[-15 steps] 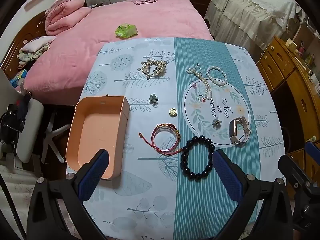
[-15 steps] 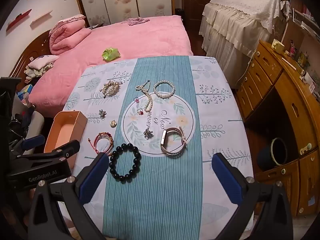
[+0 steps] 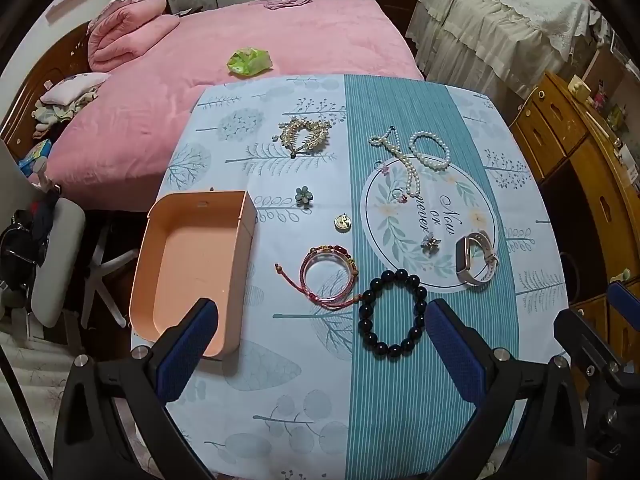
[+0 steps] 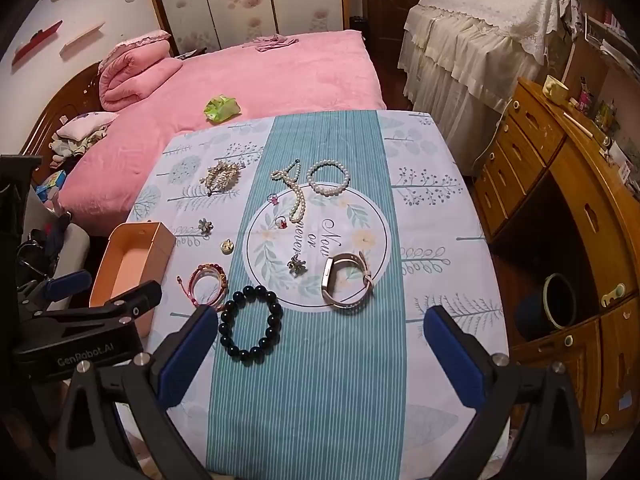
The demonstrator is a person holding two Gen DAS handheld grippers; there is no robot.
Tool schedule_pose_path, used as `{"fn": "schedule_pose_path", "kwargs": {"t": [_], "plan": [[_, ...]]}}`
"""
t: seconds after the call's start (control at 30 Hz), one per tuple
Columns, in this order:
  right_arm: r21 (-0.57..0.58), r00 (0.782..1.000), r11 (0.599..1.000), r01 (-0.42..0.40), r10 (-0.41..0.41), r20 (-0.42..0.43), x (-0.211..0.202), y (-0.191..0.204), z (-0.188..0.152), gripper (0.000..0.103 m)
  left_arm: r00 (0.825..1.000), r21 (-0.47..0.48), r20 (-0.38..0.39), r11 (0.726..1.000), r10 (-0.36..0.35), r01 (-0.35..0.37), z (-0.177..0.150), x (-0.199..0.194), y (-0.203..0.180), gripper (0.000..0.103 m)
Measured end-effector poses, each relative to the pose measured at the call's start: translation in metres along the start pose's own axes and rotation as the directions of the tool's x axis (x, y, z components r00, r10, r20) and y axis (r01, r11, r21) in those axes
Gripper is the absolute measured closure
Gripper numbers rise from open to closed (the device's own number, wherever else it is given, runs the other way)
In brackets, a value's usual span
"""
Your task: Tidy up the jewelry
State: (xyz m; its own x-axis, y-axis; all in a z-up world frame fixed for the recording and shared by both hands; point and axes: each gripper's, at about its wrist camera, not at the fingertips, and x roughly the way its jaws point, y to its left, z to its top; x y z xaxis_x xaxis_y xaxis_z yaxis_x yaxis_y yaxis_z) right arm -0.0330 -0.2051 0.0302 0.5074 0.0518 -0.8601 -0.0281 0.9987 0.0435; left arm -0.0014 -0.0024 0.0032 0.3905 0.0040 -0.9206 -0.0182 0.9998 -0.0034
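Observation:
Jewelry lies spread on the clothed table [image 3: 280,400]. A black bead bracelet [image 3: 393,312] and a red cord bracelet [image 3: 326,274] lie just beyond my open, empty left gripper [image 3: 318,342]. An empty peach box [image 3: 192,264] stands at the table's left edge. A watch [image 3: 476,260], pearl strands [image 3: 416,156], a gold hair comb [image 3: 304,136] and small charms lie farther off. My right gripper [image 4: 318,350] is open and empty above the table's near edge, with the black bead bracelet [image 4: 250,322] and watch [image 4: 346,282] beyond it.
A pink bed [image 3: 256,40] with a green bag [image 3: 248,62] lies behind the table. Wooden drawers [image 4: 560,200] stand to the right, a chair [image 3: 52,264] to the left. The left gripper's body [image 4: 80,320] shows at the right wrist view's lower left.

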Motion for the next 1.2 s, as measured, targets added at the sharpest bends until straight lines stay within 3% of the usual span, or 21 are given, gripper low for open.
{"fn": "schedule_pose_path", "kwargs": {"t": [1.2], "plan": [[-0.001, 1.000, 1.000, -0.024, 0.024, 0.003, -0.0008, 0.0040, -0.0028, 0.000, 1.000, -0.002, 0.016, 1.000, -0.002, 0.002, -0.0076, -0.0014, 0.0027, 0.001]]}}
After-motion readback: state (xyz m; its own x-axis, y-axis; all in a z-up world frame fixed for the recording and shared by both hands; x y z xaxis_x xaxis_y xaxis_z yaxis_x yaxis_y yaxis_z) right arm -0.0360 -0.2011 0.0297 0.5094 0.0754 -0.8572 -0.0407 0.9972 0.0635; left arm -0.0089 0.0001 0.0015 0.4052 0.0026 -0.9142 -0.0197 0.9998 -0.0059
